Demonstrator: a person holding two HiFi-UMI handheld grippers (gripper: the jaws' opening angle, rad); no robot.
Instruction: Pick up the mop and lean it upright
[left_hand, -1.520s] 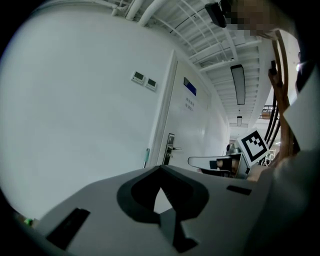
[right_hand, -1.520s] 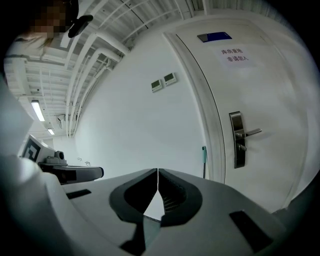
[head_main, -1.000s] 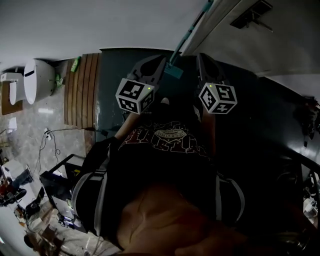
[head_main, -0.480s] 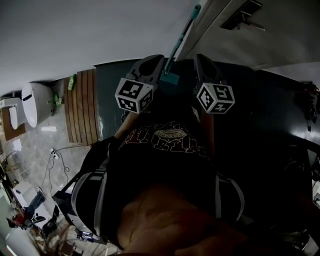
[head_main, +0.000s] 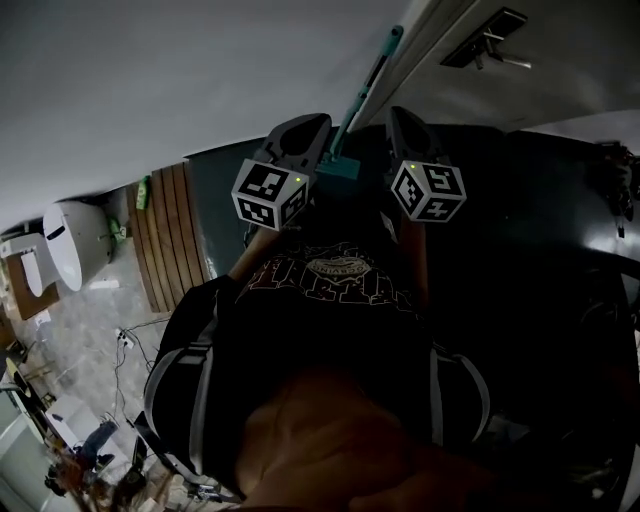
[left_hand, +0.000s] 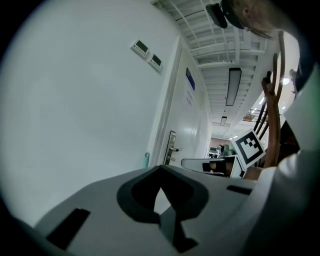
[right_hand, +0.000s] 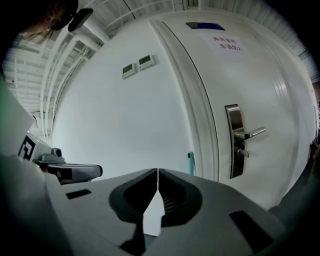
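At the far left of the head view a toilet (head_main: 68, 245) and a strip of wooden slats (head_main: 165, 235) lie on the floor, well apart from the work.

The left tongs (left_hand: 160, 169) are clenched. In the left gripper view the jaws meet at their tips with nothing between them, only white wall (left_hand: 90, 100) beyond.

Between the two tongs in the head view stands the mop (head_main: 362, 95). Its teal head (head_main: 340, 168) is down at the floor and its handle runs up against the wall, just beside the door frame (head_main: 425, 45). No tongs touch it. The tip of the handle also shows past the jaws in both gripper views.

The right tongs (right_hand: 158, 172) are likewise clenched on nothing, with a thin slit between the closed jaws, and they point at the wall beside the door (right_hand: 260, 90).

In my judgement the task is essentially finished, since the mop is already off the floor and propped upright, and both tongs are free of it. What may remain is only checking that it stays put. Whether its footing is secure cannot be told from this dark view.
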